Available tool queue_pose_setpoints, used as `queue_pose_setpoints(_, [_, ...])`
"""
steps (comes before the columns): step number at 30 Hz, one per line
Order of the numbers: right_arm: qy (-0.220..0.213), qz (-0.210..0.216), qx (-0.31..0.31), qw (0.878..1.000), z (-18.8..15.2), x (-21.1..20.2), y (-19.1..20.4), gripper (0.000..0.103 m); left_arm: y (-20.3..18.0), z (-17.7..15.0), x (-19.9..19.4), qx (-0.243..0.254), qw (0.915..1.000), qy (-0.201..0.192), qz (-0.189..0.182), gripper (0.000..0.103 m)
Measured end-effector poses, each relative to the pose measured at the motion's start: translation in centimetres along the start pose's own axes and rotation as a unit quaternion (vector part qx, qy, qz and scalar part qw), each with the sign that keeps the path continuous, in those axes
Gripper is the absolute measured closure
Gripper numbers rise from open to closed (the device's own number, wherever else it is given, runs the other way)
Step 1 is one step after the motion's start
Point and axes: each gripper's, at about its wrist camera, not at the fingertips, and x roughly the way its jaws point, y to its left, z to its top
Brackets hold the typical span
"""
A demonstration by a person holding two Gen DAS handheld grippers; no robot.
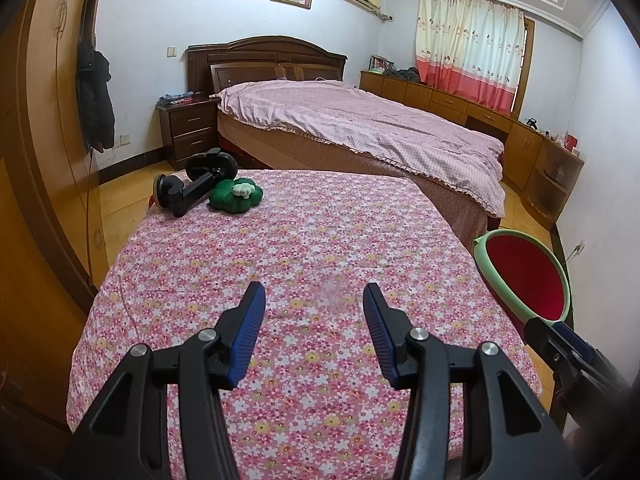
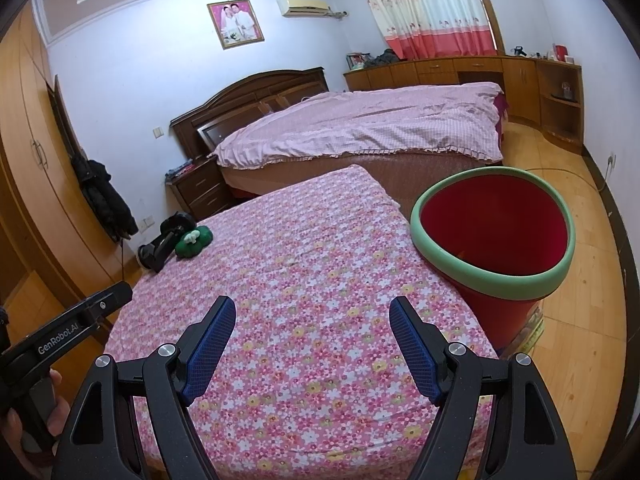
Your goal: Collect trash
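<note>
Left wrist view: the left tool [image 1: 314, 308] hovers part-open and empty over the floral counter [image 1: 320, 240]; reach far-left for the black phone mount [image 1: 192, 188] and green plush [image 1: 235, 196].

Right wrist view: the right tool [image 2: 312, 324] gapes wide, empty; keep the red bin [image 2: 496, 232] clear beside the counter's right edge.

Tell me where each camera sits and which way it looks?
Left wrist: on the left gripper, looking down the pink flowered cloth table; open blue fingers show.
Right wrist: on the right gripper, same direction; open fingers, and a hand holding the left gripper.
Shared: green plush cushion, black clamp stand, red bucket with green rim.
</note>
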Motion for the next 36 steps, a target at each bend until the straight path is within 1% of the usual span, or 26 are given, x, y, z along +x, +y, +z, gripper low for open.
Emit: queue_pose_setpoints(36, [0.002, 0.0, 0.0, 1.0, 0.05, 0.02, 0.1, 0.023, 0.4, -0.58, -0.18, -0.008, 1.0, -0.002, 0.0, 0.052])
